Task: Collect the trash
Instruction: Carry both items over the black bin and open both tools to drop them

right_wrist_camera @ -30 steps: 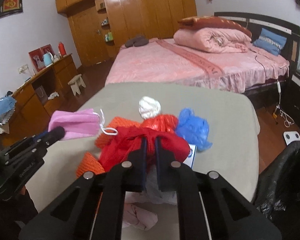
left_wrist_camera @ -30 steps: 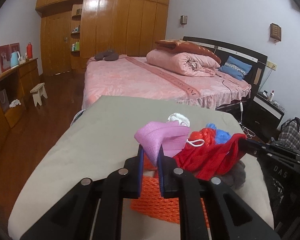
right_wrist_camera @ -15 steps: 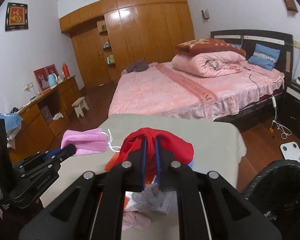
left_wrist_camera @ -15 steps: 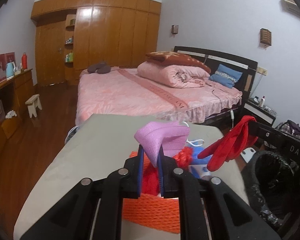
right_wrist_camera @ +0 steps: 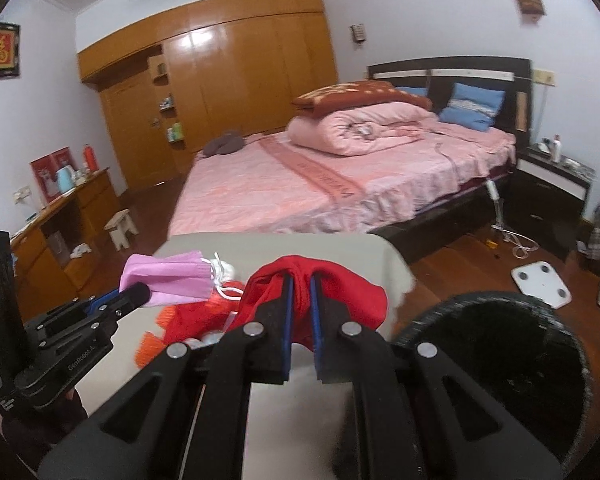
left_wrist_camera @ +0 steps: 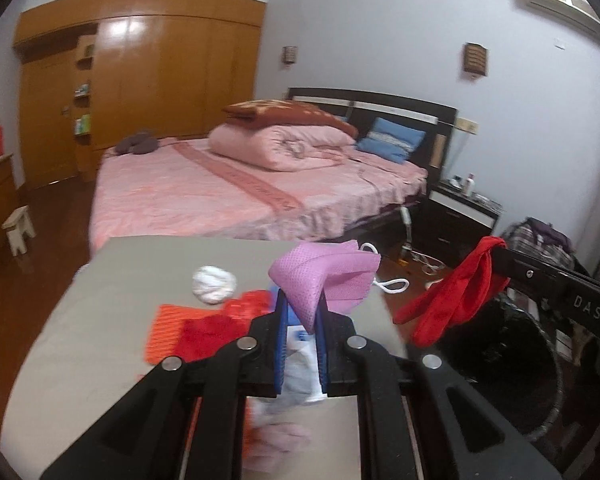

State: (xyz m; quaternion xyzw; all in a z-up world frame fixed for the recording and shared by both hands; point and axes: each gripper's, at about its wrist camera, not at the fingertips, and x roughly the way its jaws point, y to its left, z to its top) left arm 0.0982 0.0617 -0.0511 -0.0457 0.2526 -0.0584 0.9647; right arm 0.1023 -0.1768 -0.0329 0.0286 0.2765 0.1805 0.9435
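Note:
My left gripper (left_wrist_camera: pixel 302 304) is shut on a pink face mask (left_wrist_camera: pixel 328 276), held up above the grey table (left_wrist_camera: pixel 112 320); the same mask (right_wrist_camera: pixel 168 280) shows at the left of the right wrist view. My right gripper (right_wrist_camera: pixel 299 280) is shut on a red cloth (right_wrist_camera: pixel 340 292), which hangs at the right in the left wrist view as the red cloth (left_wrist_camera: pixel 452 300), over the rim of a black-lined trash bin (right_wrist_camera: pixel 500 364). On the table lie an orange mesh piece (left_wrist_camera: pixel 168 328), more red trash (left_wrist_camera: pixel 236 312) and a white crumpled ball (left_wrist_camera: pixel 214 284).
The trash bin (left_wrist_camera: pixel 500 360) stands on the floor at the table's right edge. A pink bed (right_wrist_camera: pixel 340 184) fills the room behind the table, with a nightstand (right_wrist_camera: pixel 552 188) to its right. A white scale (right_wrist_camera: pixel 540 276) lies on the wooden floor. A low cabinet (right_wrist_camera: pixel 60 232) lines the left wall.
Both grippers have risen and swung to the right with their loads. The red cloth now hangs by the bin instead of over the trash pile, and the pink mask is higher above the table.

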